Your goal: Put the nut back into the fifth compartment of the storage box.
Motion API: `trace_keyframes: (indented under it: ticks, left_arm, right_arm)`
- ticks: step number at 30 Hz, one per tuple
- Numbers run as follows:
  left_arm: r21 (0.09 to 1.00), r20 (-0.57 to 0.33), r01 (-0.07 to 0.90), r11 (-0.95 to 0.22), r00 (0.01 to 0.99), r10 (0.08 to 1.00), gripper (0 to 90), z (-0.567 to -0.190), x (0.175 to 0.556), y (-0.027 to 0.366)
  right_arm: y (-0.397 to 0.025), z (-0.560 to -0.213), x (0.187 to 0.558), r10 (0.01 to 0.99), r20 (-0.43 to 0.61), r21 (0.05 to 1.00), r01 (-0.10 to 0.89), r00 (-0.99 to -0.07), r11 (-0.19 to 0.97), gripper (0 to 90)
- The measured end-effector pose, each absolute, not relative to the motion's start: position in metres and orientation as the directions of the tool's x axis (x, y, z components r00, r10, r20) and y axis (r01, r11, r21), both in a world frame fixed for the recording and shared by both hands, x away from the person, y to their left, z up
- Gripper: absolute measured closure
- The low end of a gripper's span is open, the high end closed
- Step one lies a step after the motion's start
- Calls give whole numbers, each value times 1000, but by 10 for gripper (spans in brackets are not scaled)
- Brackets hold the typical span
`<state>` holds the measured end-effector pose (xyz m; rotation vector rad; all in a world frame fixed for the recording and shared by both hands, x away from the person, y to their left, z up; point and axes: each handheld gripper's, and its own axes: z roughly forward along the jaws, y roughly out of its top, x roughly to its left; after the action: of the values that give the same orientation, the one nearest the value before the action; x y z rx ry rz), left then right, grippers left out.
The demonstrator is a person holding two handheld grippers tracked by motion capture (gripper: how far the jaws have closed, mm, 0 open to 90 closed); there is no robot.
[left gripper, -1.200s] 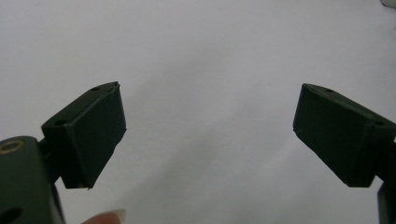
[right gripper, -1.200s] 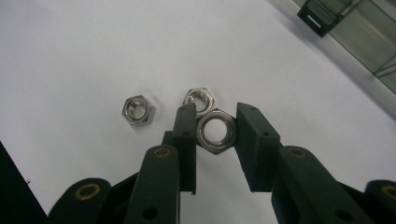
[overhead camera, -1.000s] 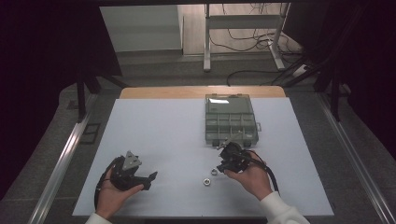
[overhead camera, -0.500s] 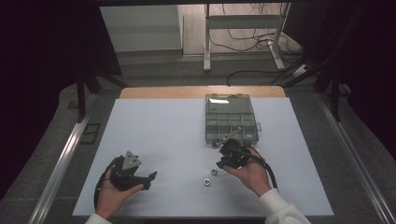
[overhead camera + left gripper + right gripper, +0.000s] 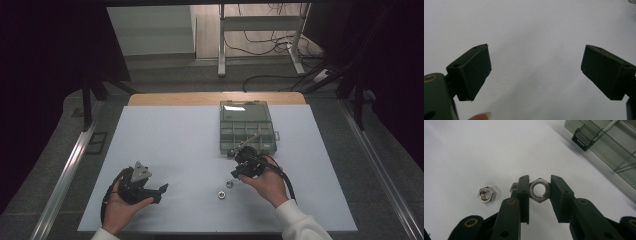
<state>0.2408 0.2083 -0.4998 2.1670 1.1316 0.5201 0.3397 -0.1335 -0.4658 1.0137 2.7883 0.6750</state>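
Right gripper (image 5: 539, 191) pinches a hex nut (image 5: 539, 190); left gripper (image 5: 536, 72) idle, jaws wide. Pick-up step; next likely a carry to the compartment box (image 5: 248, 129)

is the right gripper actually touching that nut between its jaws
Touching. In the right gripper view, the right gripper has both black jaws pressed against opposite flats of the hex nut, with no gap on either side.

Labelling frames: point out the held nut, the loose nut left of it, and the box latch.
held nut (image 5: 539, 190), right gripper view, its rim
loose nut (image 5: 487, 194), right gripper view, top face
box latch (image 5: 582, 139), right gripper view, black clip
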Motion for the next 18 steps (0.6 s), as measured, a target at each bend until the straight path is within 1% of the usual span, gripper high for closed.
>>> trace_keyframes:
  ticks: [18]
  left_arm:
    - [690, 55, 580, -433, 555, 830, 99, -499, 241, 208]
  right_arm:
    - [-130, -462, 350, 636, 58, 450, 589, -770, 672, 704]
